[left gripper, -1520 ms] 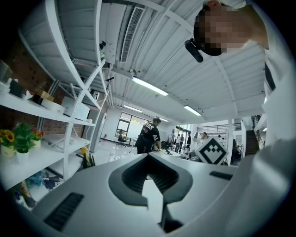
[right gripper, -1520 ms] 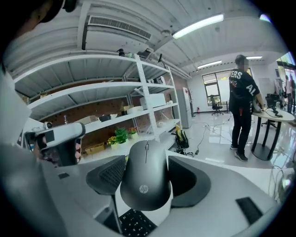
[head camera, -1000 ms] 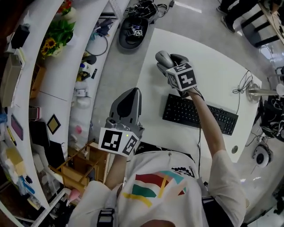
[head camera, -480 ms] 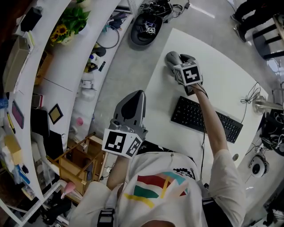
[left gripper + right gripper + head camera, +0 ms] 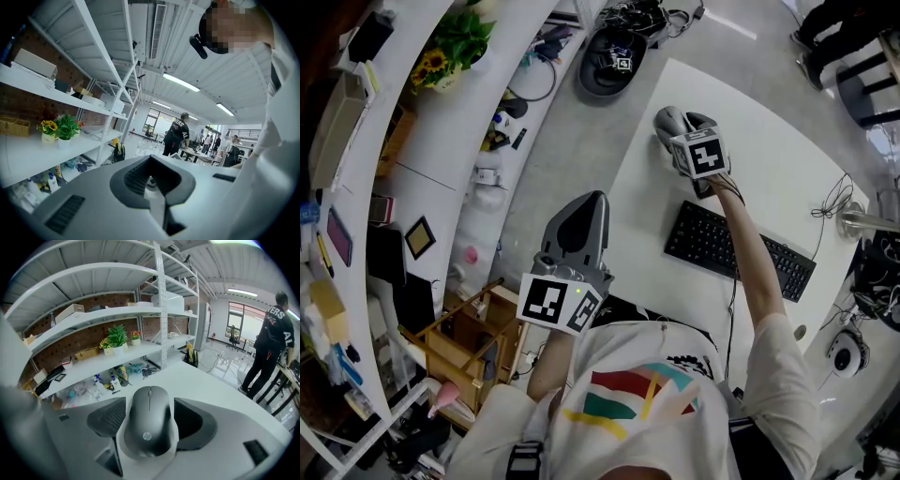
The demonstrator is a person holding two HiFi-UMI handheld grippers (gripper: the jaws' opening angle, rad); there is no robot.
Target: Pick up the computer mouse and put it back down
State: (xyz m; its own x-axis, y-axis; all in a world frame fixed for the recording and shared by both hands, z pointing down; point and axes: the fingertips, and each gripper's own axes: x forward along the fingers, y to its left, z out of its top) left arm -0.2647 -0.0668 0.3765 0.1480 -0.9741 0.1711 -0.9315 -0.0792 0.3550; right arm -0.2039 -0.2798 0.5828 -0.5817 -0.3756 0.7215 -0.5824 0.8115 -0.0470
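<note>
A dark grey computer mouse [image 5: 149, 427] sits between the jaws of my right gripper [image 5: 151, 420], which press on its two sides. In the head view the mouse [image 5: 667, 121] is over the far left corner of the white table [image 5: 769, 159], with the right gripper [image 5: 678, 131] stretched out at arm's length. Whether the mouse touches the tabletop is not visible. My left gripper [image 5: 580, 223] is held close to the body, left of the table, pointing forward. Its jaws [image 5: 151, 180] are shut with nothing between them.
A black keyboard [image 5: 741, 248] lies on the table under the right forearm. A cable [image 5: 827, 202] loops near the right edge. White curved shelves [image 5: 403, 141] with a plant [image 5: 450, 52] and small items run along the left. People stand in the room beyond.
The head view has shifted a little. The right gripper still holds the mouse at the same spot beyond the keyboard. The left gripper has not moved.
</note>
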